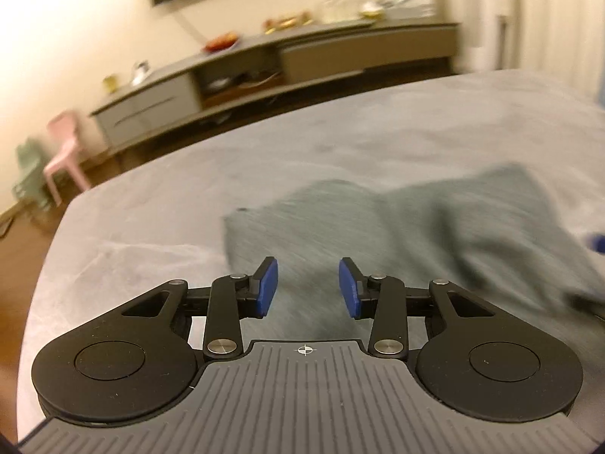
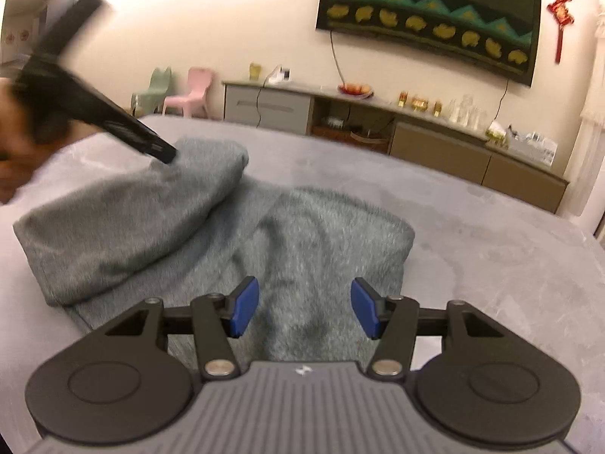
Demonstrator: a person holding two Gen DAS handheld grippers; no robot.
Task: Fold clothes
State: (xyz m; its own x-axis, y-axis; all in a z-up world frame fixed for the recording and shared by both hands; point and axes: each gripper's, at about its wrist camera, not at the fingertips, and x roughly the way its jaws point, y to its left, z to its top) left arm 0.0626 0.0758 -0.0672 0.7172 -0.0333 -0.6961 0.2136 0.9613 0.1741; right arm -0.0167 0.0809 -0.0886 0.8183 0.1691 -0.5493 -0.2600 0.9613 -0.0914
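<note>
Evidently mid-fold: grey garment (image 2: 287, 249) lies doubled on table (image 2: 491, 249), so left gripper (image 1: 308, 287) & right gripper (image 2: 304, 312) hover w/ jaws spread, pinching nothing.

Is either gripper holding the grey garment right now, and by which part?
Nothing is held. The left gripper and right gripper are both open above the garment, with no cloth between the pads.

Bare bed surface (image 2: 491, 234) right of garment (image 2: 321, 249)
</note>
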